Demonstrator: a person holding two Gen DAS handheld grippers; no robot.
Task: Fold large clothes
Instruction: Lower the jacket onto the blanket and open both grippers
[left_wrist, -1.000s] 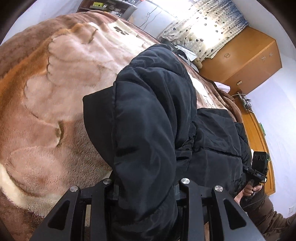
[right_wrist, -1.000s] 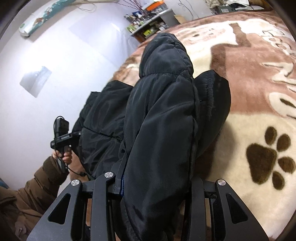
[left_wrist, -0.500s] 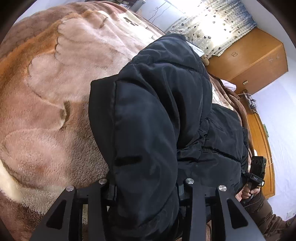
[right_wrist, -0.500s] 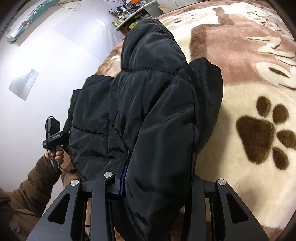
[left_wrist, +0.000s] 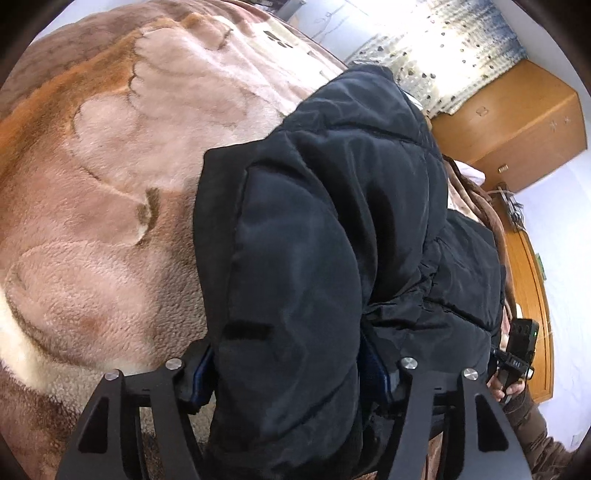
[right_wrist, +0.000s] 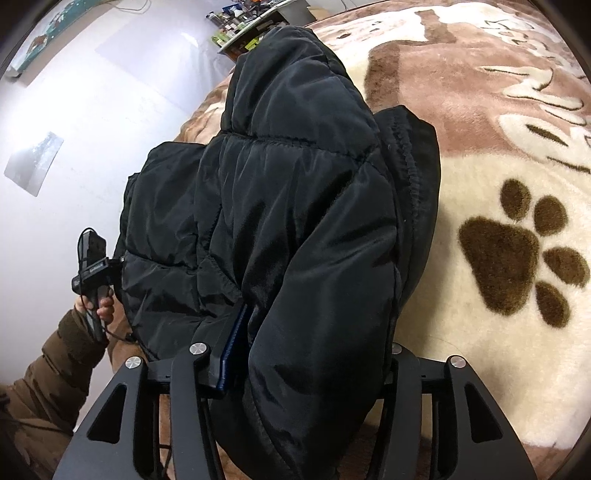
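A large black puffer jacket (left_wrist: 332, 221) lies on a plush blanket (left_wrist: 110, 166) on a bed. My left gripper (left_wrist: 291, 373) is shut on a thick fold of the jacket, which bulges up between its fingers and hides the fingertips. The jacket also fills the right wrist view (right_wrist: 288, 206). My right gripper (right_wrist: 306, 362) is shut on another fold of it; a blue pad shows on the left finger (right_wrist: 232, 347). The right gripper shows in the left wrist view (left_wrist: 517, 350), and the left gripper in the right wrist view (right_wrist: 92, 266), each held in a hand.
The blanket is brown and cream with a dark paw print (right_wrist: 517, 258). A wooden wardrobe (left_wrist: 517, 122) and curtain (left_wrist: 461, 48) stand beyond the bed. A cluttered shelf (right_wrist: 251, 18) and white wall (right_wrist: 92, 110) are on the other side. A brown sleeve (right_wrist: 48, 369) is low left.
Both grippers have carried the held folds of the jacket forward over its body, so the jacket looks more bunched and fills more of both views. Both stay shut on it.
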